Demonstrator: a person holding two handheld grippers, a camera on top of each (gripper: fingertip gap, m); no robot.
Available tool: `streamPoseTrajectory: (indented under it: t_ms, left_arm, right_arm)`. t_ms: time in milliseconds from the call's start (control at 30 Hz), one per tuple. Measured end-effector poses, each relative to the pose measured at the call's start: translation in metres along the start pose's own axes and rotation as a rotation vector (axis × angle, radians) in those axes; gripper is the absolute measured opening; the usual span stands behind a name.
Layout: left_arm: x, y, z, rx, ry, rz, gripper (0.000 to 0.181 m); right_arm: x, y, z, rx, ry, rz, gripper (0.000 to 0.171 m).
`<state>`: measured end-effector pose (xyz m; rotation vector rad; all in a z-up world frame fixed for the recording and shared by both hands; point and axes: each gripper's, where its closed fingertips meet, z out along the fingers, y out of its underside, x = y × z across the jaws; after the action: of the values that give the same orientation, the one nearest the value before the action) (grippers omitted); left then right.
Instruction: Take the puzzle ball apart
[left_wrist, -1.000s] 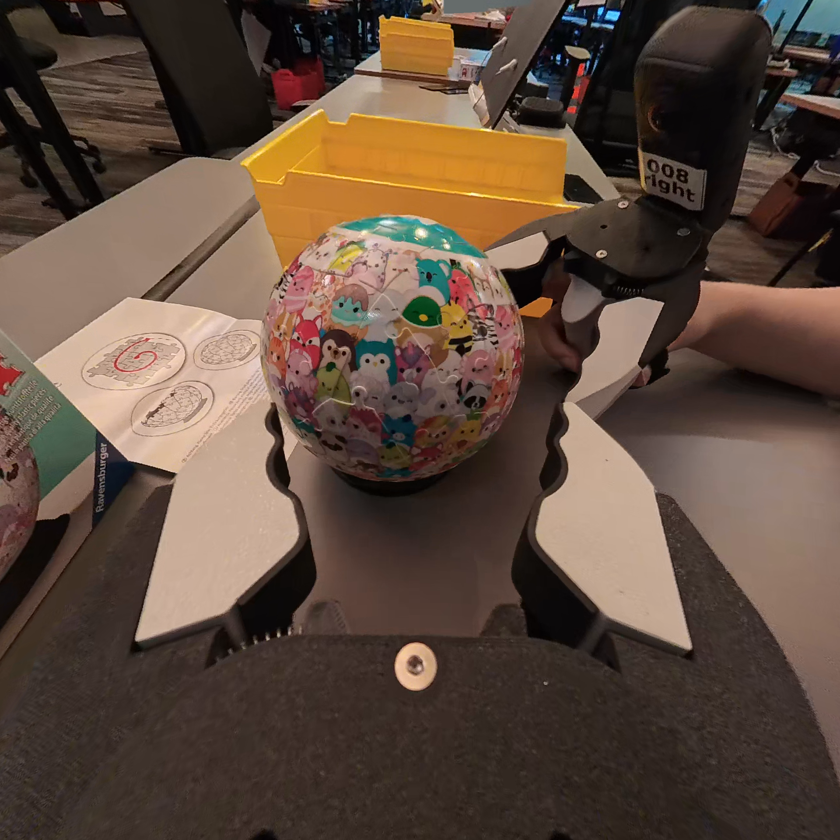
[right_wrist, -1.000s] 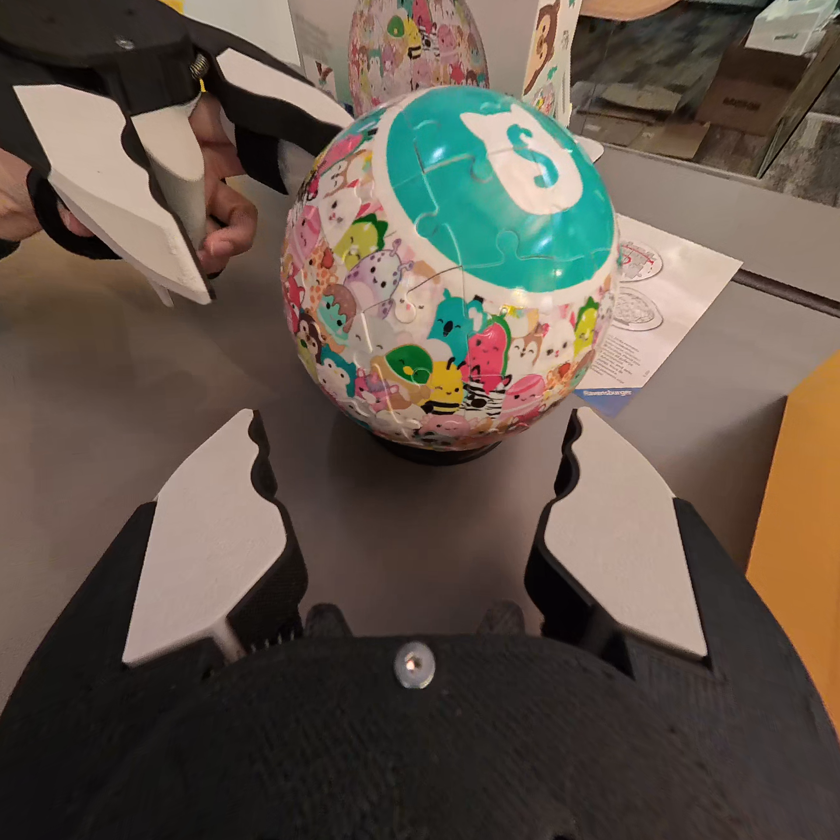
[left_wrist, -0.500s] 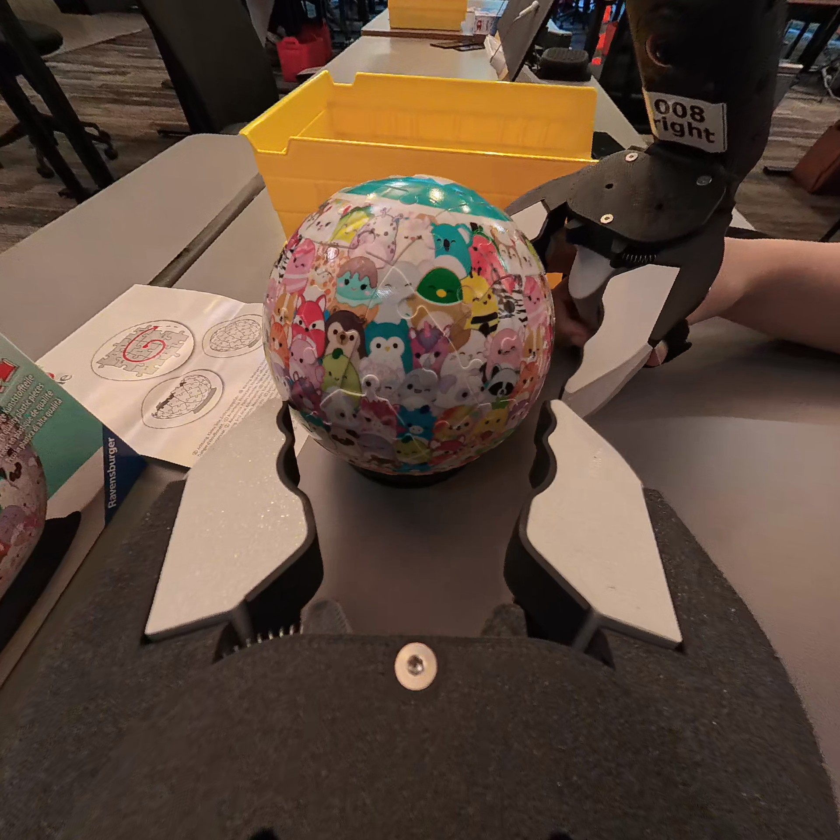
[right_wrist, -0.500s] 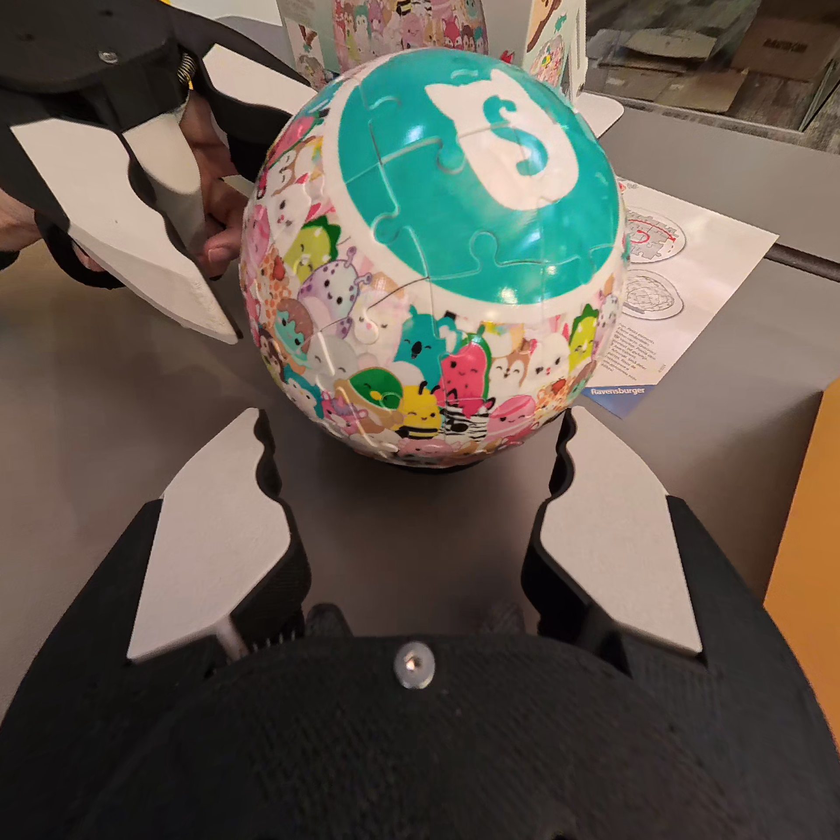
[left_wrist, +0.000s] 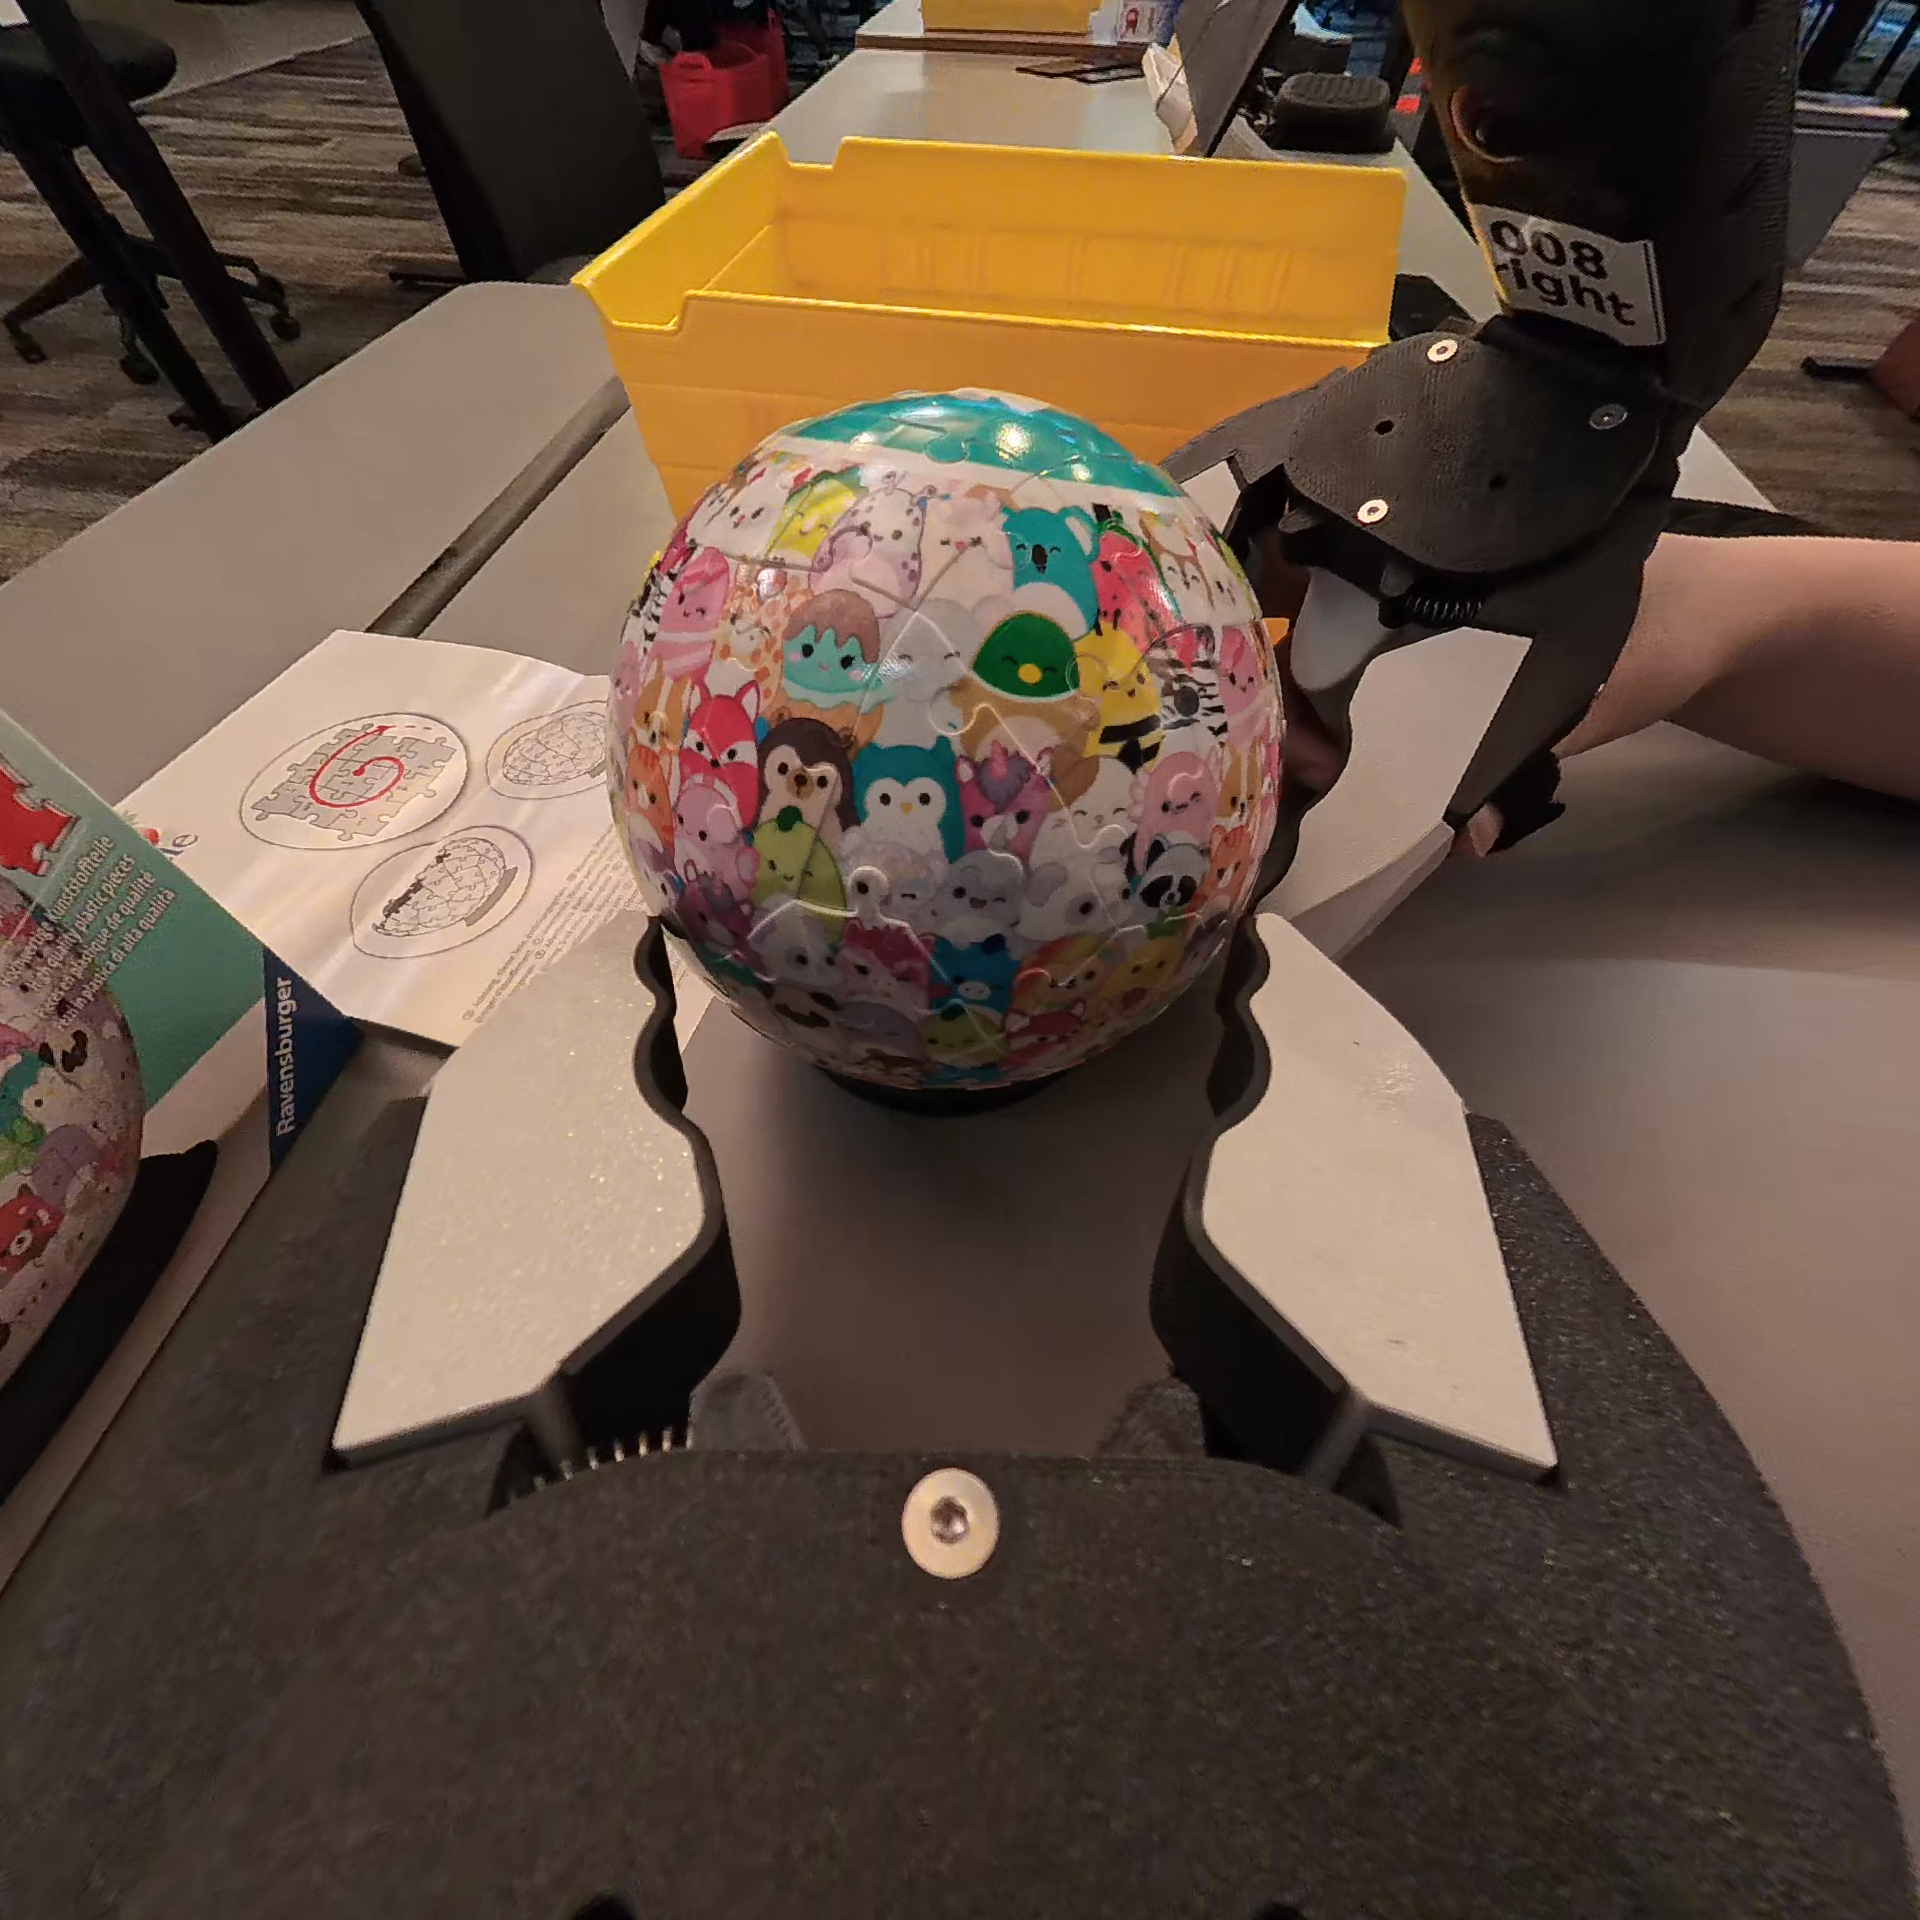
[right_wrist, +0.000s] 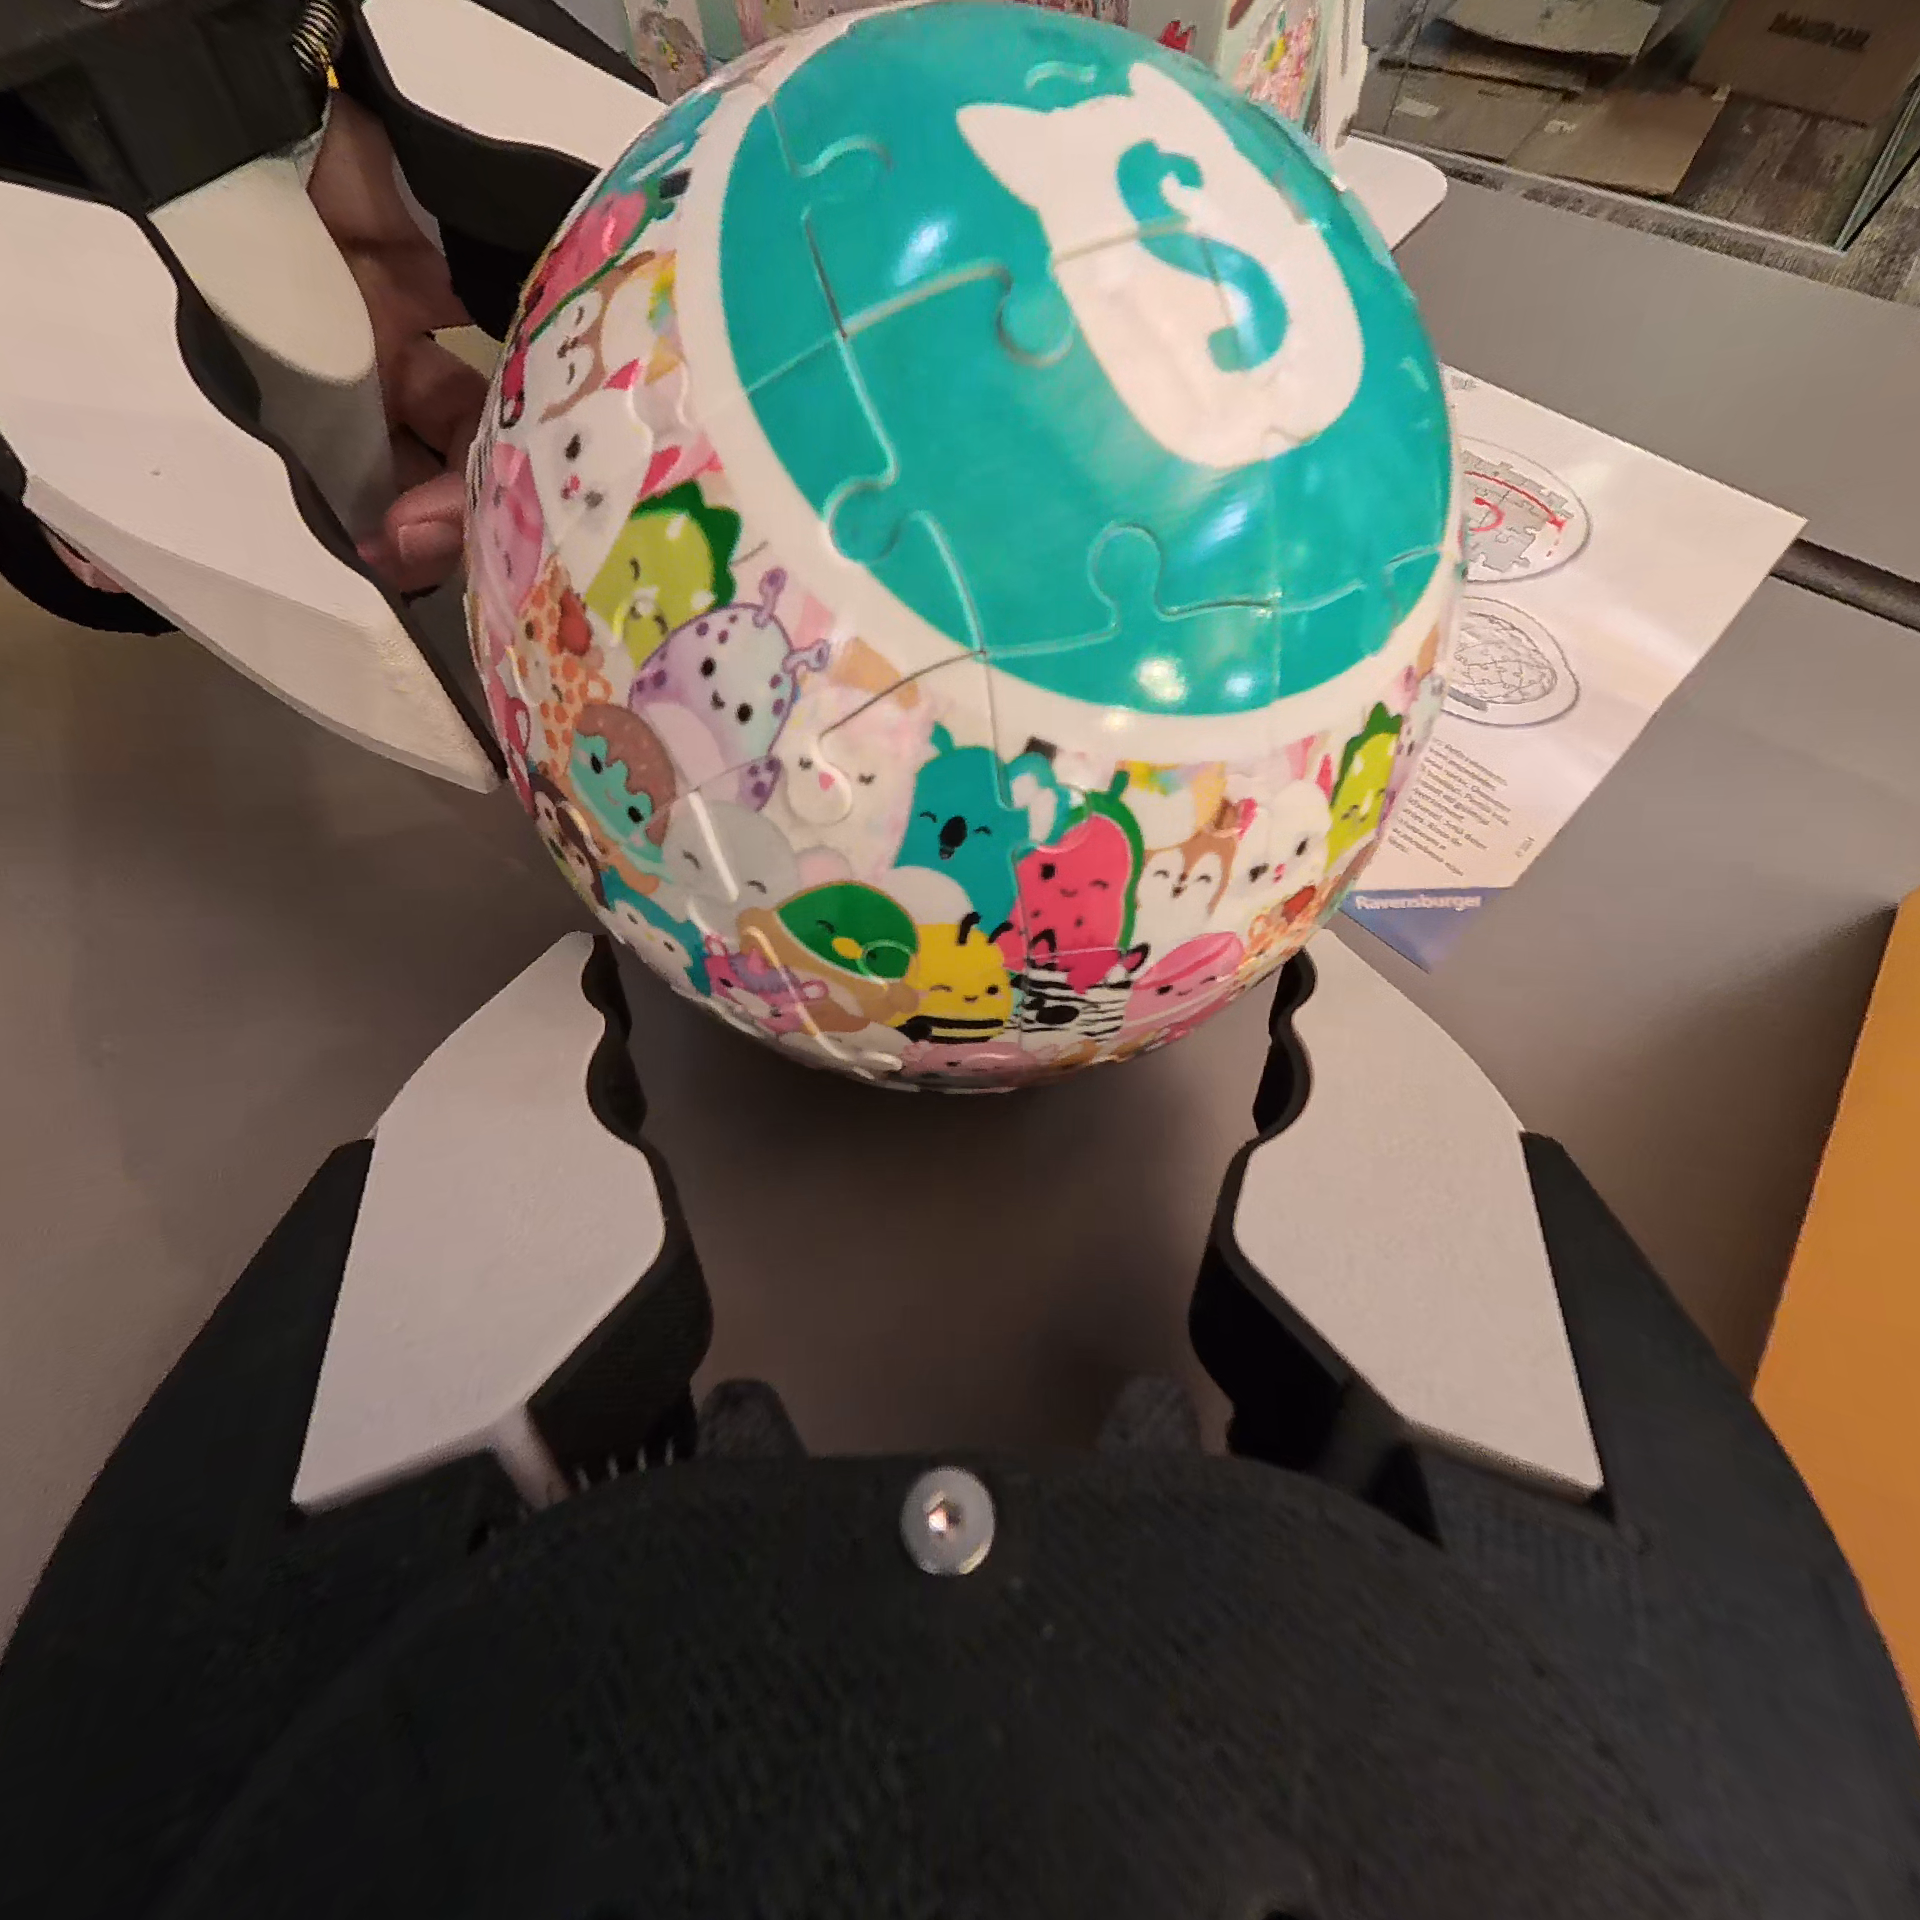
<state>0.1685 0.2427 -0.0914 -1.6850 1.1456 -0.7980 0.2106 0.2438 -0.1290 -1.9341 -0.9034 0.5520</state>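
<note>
The puzzle ball (left_wrist: 951, 743) is whole, covered in colourful cartoon animals with a teal cap on top, and stands on a small black base (left_wrist: 940, 1093) on the grey table. My left gripper (left_wrist: 951, 940) is open, its fingertips level with the ball's lower sides. The ball also shows in the right wrist view (right_wrist: 966, 540). My right gripper (right_wrist: 951, 961) is open just in front of the ball's lower part. The right gripper shows at the ball's right in the left wrist view (left_wrist: 1455, 540). The left gripper shows at the ball's left in the right wrist view (right_wrist: 239, 447).
A yellow bin (left_wrist: 997, 301) stands behind the ball. A white instruction sheet (left_wrist: 416, 821) lies to its left, and the puzzle's box (left_wrist: 94, 987) at the far left. A person's forearm (left_wrist: 1766, 655) reaches in from the right.
Both grippers have moved closer to the ball, which now fills more of each view. Both stay open. The ball has not moved.
</note>
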Motion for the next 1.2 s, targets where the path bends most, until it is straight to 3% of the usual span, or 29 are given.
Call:
streamPoseTrajectory:
  t_ms: [367,933,1200]
  left_arm:
    - [0.005,0.012,-0.03,-0.012,-0.045,-0.02,0.101]
    - [0.054,0.048,-0.122,-0.031,-0.121,-0.07,0.103]
    - [0.065,0.042,-0.142,0.053,-0.146,-0.094,0.103]
  right_arm:
    - [-0.034,-0.006,0.01,0.0,-0.06,-0.039,0.117]
    - [-0.145,-0.005,0.008,-0.004,-0.293,-0.112,0.118]
    - [-0.139,-0.013,-0.009,0.072,-0.293,-0.115,0.118]
